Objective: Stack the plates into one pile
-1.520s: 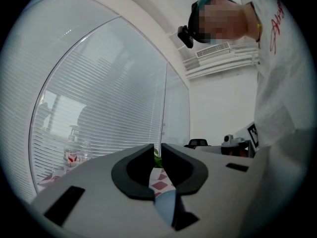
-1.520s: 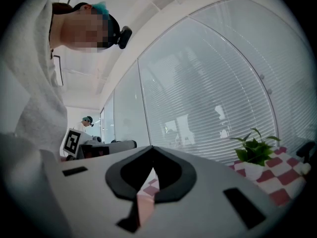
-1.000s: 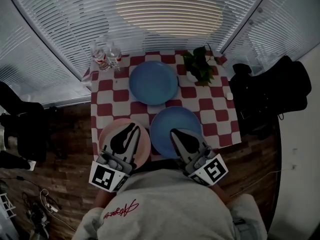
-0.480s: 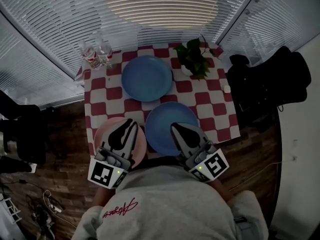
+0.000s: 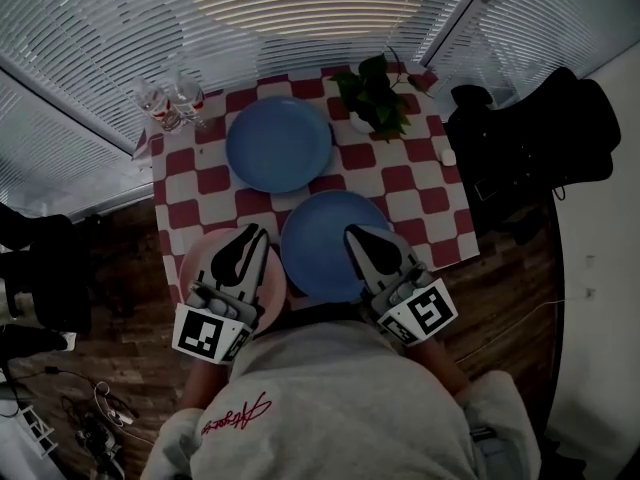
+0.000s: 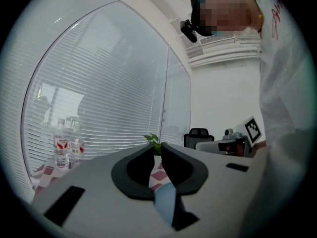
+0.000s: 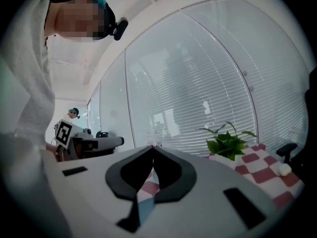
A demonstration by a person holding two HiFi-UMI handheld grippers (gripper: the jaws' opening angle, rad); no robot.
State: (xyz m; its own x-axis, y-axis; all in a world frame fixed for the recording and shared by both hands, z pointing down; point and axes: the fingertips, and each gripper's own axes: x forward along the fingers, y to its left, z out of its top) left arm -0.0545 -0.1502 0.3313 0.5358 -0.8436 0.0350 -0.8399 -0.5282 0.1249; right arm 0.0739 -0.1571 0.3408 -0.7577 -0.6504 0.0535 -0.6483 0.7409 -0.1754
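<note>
At a small table (image 5: pixel 425 183) under a red-and-white checked cloth, backed by wide window blinds (image 5: pixel 90 38) and standing on a dark wood floor (image 5: pixel 115 253), a person in a pale sweatshirt (image 5: pixel 330 408) leans over three plates that lie apart, none stacked. A black chair (image 5: pixel 530 153) heaped with dark fabric stands just beside the table's right edge.

The far blue plate (image 5: pixel 278 144) sits toward the window side of the cloth. The near blue plate (image 5: pixel 318 243) lies close to the person's edge of the table, its rim near the far plate's. The pink plate (image 5: pixel 197 265) rests at the near left corner, just beside the near blue plate and partly over the table's edge.

The left gripper (image 5: pixel 257 231) reaches out level above the pink plate, its jaws a sliver apart with nothing between them. The right gripper (image 5: pixel 352 233) points over the right side of the near blue plate, its jaw tips pressed together and empty. Whether either gripper touches its plate cannot be told.

A leafy potted plant (image 5: pixel 372 96) stands at the far right of the cloth, and two clear water bottles (image 5: pixel 165 103) with red labels stand at the far left corner.
</note>
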